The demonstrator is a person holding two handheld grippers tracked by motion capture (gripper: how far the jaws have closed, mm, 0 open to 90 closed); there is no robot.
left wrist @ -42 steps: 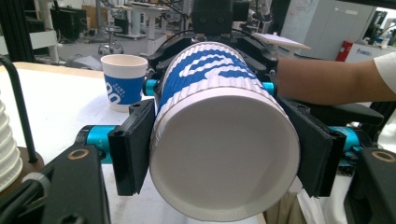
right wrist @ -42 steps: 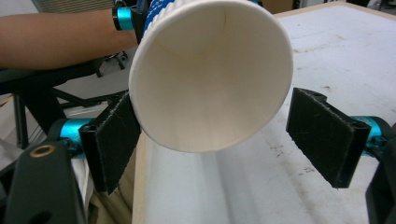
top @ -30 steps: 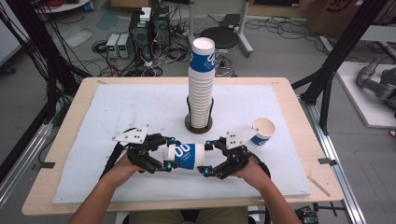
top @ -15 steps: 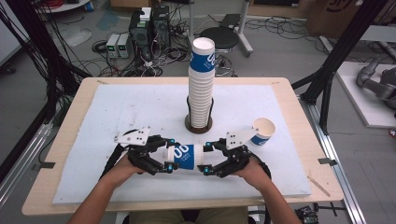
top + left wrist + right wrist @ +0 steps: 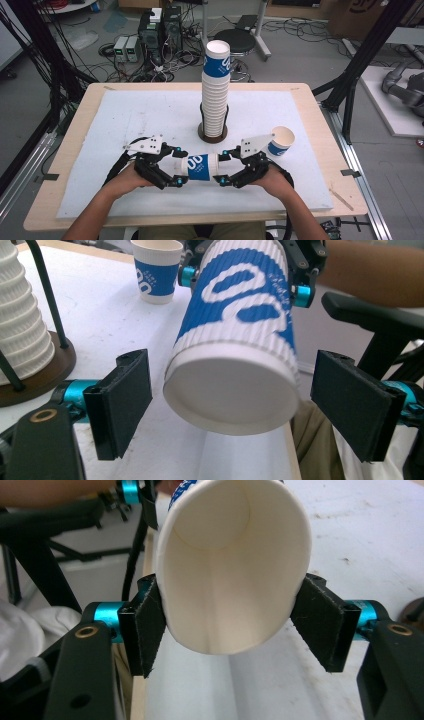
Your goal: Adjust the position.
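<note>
A lab floor strewn with cables, computer boxes (image 5: 157, 30) and a black stool (image 5: 239, 41) lies behind a wooden table (image 5: 75, 115) covered by a white mat (image 5: 140, 110). Near the mat's front edge, a blue-and-white ribbed paper cup (image 5: 199, 166) hangs on its side between the two grippers, clear of the mat. The right gripper (image 5: 226, 167) has its fingers (image 5: 145, 625) pressed on the cup's rim from both sides, squeezing the mouth into an oval; its own view looks straight into the white inside of the cup (image 5: 230, 565), and the blue print is almost wholly hidden there. The left gripper (image 5: 177, 167) stands with its fingers (image 5: 122, 400) spread wide on either side of the cup's base (image 5: 232, 395), with a gap showing on both sides, so they do not touch it; from above, that gap is hard to make out. The left gripper view also shows a second paper cup (image 5: 155, 270) standing upright farther back, its rim cut off at the top edge; the high view places it just beyond the right hand (image 5: 272, 177). A tall stack of cups (image 5: 215, 90) rises in a dark-based wire holder (image 5: 212, 134) at the middle of the mat, well apart from the held cup. Open mat lies left of the left hand (image 5: 127, 177) and along the back.
</note>
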